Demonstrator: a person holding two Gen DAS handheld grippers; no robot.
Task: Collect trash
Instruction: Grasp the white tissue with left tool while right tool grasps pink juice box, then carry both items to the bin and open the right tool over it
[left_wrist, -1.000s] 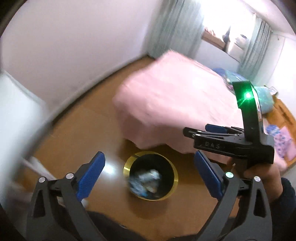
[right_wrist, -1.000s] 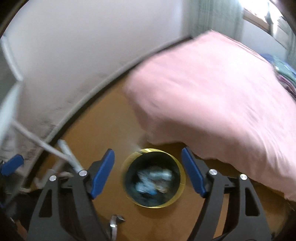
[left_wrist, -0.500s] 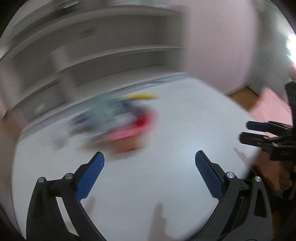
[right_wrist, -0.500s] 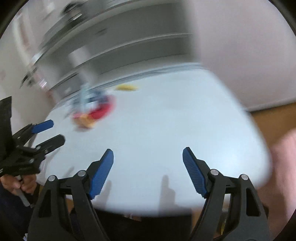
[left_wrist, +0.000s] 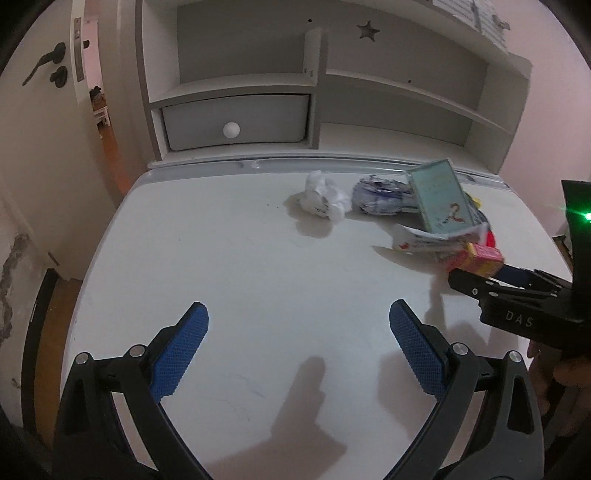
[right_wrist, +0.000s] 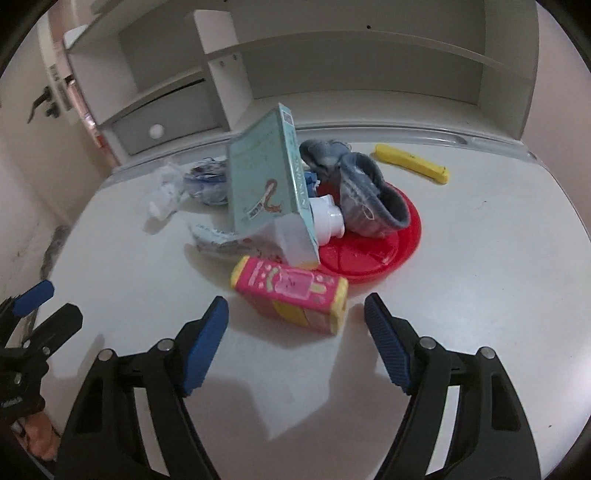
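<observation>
A: Both tongs have swung away from the floor bin to the white surface (right_wrist: 480, 258) — left tongs (left_wrist: 297, 354) spread, empty.

B: And the right tongs (right_wrist: 295, 332)?

A: Spread but closing, nothing between them yet; the pink carton (right_wrist: 290, 293) lies just ahead, touching the red plate (right_wrist: 373, 254).

B: Handling?

A: Probably light, crushable cardboard — pinch its long sides. The crumpled paper (left_wrist: 323, 197) lies beyond the plate, soft.
</observation>
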